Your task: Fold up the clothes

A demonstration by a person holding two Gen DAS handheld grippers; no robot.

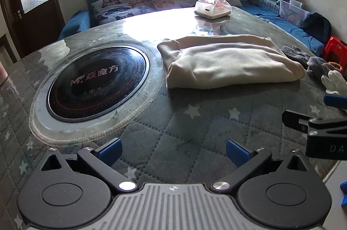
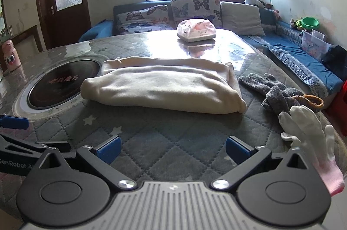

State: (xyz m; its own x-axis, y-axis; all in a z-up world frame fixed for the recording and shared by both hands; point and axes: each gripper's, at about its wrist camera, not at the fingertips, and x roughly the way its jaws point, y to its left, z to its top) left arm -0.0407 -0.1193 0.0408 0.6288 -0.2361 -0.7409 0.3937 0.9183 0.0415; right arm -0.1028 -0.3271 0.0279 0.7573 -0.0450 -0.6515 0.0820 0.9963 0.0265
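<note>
A cream garment (image 1: 227,63) (image 2: 162,86) lies folded into a thick rectangle on the quilted, star-patterned table cover (image 1: 173,121) (image 2: 162,143). My left gripper (image 1: 173,153) hovers near the table's front edge, well short of the garment, open with nothing between its blue pads (image 1: 112,151). My right gripper (image 2: 172,151) is likewise open and empty, also back from the garment. The right gripper's fingers (image 1: 303,121) show at the right edge of the left wrist view, and the left gripper's blue finger (image 2: 15,122) shows at the left of the right wrist view.
A round black induction hob (image 1: 95,82) (image 2: 63,82) is set in the table left of the garment. Grey gloves (image 1: 308,58) (image 2: 271,89) and a white glove (image 2: 308,132) lie to the right. A tissue pack (image 1: 213,7) (image 2: 196,30) sits farther back, before a blue sofa (image 2: 303,60).
</note>
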